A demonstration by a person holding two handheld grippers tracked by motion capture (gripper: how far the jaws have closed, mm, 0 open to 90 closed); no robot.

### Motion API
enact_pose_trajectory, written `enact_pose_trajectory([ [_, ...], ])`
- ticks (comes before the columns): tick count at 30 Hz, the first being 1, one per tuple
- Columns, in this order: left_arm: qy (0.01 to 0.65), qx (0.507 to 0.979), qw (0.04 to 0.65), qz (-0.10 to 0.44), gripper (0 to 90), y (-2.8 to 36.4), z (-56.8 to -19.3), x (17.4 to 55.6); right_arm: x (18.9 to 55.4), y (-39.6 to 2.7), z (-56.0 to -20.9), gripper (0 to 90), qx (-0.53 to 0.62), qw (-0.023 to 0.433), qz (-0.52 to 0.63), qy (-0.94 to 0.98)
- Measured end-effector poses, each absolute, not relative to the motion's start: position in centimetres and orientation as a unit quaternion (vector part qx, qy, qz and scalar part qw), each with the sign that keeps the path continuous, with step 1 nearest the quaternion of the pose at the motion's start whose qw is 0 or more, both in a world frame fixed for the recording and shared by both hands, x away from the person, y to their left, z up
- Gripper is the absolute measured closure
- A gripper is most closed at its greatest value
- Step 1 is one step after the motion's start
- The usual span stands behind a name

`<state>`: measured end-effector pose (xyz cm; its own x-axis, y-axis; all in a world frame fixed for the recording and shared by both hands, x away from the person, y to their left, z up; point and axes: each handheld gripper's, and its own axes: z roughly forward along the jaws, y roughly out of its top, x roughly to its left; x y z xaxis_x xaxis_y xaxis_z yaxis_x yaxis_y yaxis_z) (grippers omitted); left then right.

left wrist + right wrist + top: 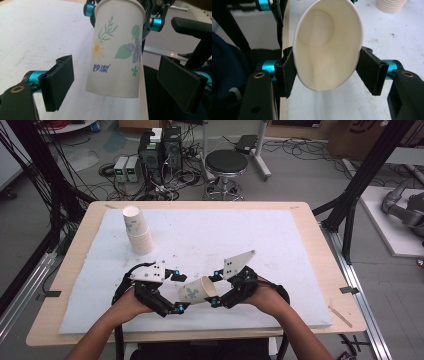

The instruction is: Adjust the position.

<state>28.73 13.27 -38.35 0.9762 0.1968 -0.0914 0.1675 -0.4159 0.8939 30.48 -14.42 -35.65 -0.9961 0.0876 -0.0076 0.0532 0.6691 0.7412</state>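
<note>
White padding covers the table (305,225). Both forearms reach in low; the right gripper (215,290) pinches a flowered paper cup (196,291) at its squashed rim, held sideways above the pad. Facing it, the left gripper (178,291) stands open around the cup's base, untouching.

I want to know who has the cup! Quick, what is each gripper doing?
Left gripper: open, jaws apart on both sides of the paper cup, not touching it.
Right gripper: shut on the paper cup, squeezing its rim into an oval.

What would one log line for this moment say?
right gripper: shut on paper cup, rim squeezed | left gripper: open around cup base | cup stack: upright
</note>
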Motion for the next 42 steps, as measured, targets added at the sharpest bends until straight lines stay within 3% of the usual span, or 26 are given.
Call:
enact_pose_trajectory([
  [30,0.097,0.897,0.430,0.024,15.5,11.4,-39.3,29.6,31.0,-10.4,-33.3,36.1,-0.011,0.039,0.251,0.967],
  [42,0.103,0.900,0.423,0.021,18.5,10.8,-39.4,29.8,31.0,-9.4,-32.8,36.1,-0.024,0.045,0.218,0.975],
])
